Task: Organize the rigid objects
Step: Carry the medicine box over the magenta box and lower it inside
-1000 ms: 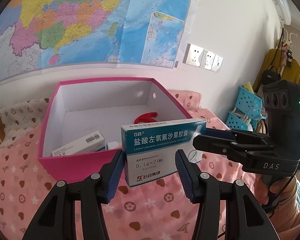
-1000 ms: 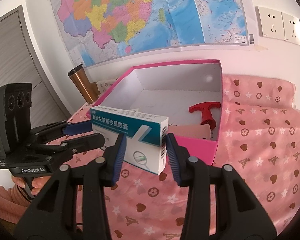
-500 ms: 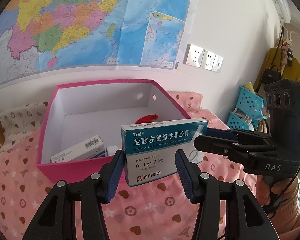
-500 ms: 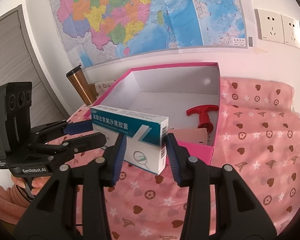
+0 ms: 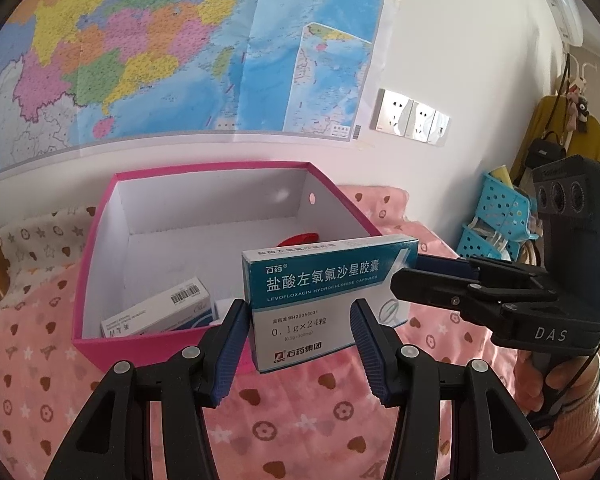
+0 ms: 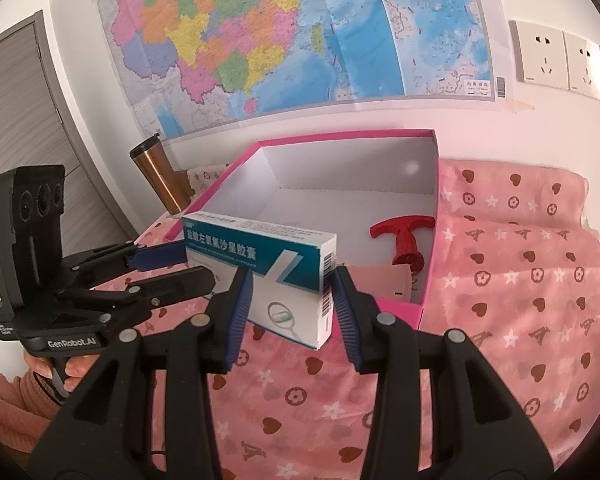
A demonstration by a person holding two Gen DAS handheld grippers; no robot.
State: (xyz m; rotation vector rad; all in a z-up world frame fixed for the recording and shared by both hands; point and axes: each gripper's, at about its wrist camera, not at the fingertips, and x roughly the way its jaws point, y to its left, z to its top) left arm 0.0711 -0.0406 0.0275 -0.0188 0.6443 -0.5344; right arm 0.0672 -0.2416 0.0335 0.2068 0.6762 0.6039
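We held the medicine carton (image 5: 328, 300) above the pink box's (image 5: 96, 344) near rim. Right tool (image 6: 288, 304) clamped its end; left tool (image 5: 298, 334) stood apart around it. Best carried forward, level, clearing the rim before release.

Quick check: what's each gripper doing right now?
Left tongs: straddling one end of the medicine box; whether they grip it cannot be told.
Right tongs: closed on the medicine box.
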